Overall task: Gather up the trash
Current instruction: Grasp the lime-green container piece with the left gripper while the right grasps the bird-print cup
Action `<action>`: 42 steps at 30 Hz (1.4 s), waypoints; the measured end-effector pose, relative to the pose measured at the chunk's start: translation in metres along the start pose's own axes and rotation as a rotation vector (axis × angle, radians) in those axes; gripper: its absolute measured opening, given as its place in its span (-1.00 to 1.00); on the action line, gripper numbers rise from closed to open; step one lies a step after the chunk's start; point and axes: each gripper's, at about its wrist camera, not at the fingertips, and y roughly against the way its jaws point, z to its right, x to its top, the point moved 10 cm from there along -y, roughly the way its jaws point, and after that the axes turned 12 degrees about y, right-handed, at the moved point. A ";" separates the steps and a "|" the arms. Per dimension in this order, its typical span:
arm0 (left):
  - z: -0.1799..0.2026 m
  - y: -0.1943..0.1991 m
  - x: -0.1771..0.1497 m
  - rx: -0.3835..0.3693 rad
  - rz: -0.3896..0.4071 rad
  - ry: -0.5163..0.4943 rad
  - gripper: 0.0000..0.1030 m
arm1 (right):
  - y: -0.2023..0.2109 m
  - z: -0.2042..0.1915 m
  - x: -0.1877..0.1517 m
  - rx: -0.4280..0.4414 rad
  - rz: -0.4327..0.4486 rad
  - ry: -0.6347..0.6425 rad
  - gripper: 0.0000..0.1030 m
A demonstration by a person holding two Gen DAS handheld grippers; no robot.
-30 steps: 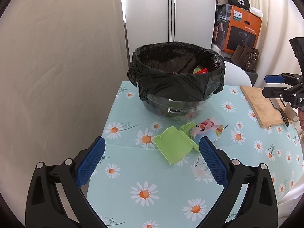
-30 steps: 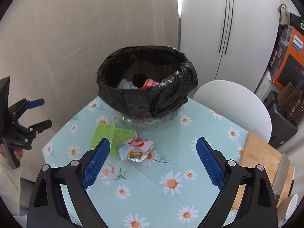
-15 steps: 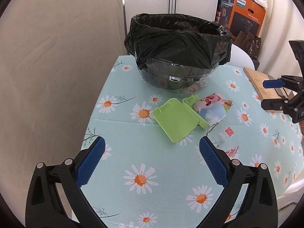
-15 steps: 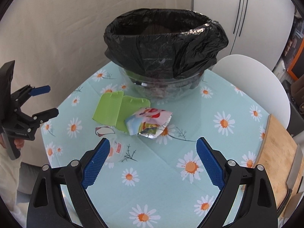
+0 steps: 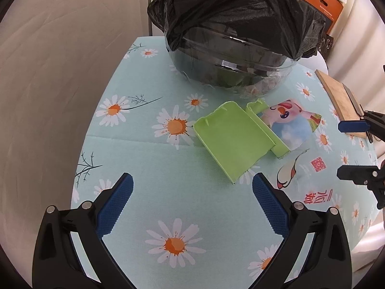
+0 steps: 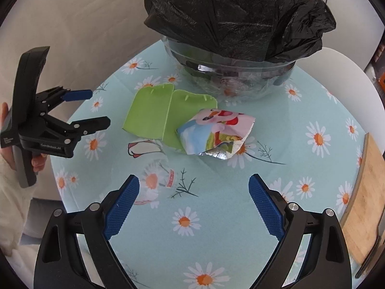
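Hovering lower than a second ago, the left gripper (image 5: pixel 192 192) and right gripper (image 6: pixel 193 195), both spread wide and empty, now face the green folded card (image 5: pixel 232 138) and snack wrapper (image 6: pixel 214 132) lying beside the bag-lined bin (image 6: pixel 231 31)

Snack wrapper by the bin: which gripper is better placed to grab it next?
Probably right. The snack wrapper lies almost straight ahead of the open right gripper, crumpled foil edge facing it. For the left gripper, also open, the green plastic piece lies in between.
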 end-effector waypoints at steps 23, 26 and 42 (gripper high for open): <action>0.023 -0.043 0.011 -0.074 -0.148 0.047 -0.92 | -0.025 0.000 -0.021 0.173 -0.084 -0.259 -0.96; 0.018 -0.041 0.001 -0.034 -0.183 0.049 -0.94 | -0.017 0.005 -0.024 0.173 -0.062 -0.271 -0.96; -0.008 0.005 -0.043 0.096 -0.205 0.067 -0.95 | 0.034 0.017 -0.049 0.153 0.027 -0.254 -0.96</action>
